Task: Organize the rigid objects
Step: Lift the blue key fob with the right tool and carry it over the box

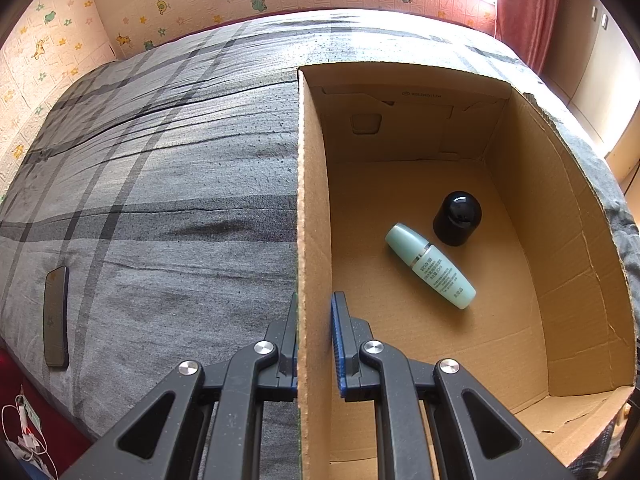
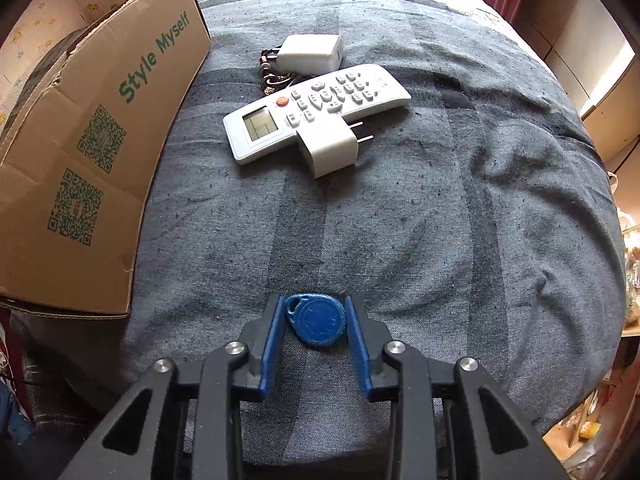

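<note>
In the left wrist view my left gripper (image 1: 316, 300) is shut on the left wall of an open cardboard box (image 1: 312, 200), one finger outside and one inside. On the box floor lie a pale green bottle (image 1: 430, 266) and a black domed cap (image 1: 457, 218). In the right wrist view my right gripper (image 2: 314, 308) points down at the grey plaid bedspread, its blue pads pressed on both sides of a blue key fob (image 2: 318, 320) lying flat on the cloth. Further off lie a white remote (image 2: 316, 108), a white plug charger (image 2: 330, 148), a second white adapter (image 2: 310, 54) and a bunch of keys (image 2: 272, 76).
The box (image 2: 100, 140), printed with green lettering and QR codes, stands left of the right gripper. A dark phone (image 1: 56, 316) lies on the bedspread at far left. A wall with stickers runs behind the bed, and a red curtain (image 1: 528, 8) hangs at right.
</note>
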The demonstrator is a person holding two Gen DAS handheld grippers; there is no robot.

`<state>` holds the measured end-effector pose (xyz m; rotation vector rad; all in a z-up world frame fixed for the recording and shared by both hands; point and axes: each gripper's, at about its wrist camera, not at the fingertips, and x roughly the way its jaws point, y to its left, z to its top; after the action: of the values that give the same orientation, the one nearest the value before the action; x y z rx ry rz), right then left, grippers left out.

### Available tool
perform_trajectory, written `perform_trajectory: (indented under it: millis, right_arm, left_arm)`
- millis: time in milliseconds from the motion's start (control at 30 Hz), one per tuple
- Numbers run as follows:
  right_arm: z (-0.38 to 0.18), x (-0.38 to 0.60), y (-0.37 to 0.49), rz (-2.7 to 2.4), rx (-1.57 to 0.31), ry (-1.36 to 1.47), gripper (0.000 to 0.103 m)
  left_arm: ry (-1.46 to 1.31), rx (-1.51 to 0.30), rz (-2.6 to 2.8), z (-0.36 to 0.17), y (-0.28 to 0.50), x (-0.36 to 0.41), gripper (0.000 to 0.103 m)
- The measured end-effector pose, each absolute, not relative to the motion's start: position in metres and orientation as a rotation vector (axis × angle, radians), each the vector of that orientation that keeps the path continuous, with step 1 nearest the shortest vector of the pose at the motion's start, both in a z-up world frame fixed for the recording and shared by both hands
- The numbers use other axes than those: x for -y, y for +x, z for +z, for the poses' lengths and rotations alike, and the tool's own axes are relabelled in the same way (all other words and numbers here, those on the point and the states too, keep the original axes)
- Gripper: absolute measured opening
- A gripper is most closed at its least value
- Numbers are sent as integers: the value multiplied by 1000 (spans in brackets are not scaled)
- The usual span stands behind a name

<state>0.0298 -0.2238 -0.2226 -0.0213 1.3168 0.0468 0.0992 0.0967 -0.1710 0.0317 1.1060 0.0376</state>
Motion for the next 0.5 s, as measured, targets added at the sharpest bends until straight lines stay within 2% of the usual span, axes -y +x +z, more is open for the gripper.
perform_trajectory:
  millis: [500]
  right_arm:
    - [-199,227,41,56,-1304,-17,33]
  left_arm:
    - [28,-1106,39,-171,100,-95,13]
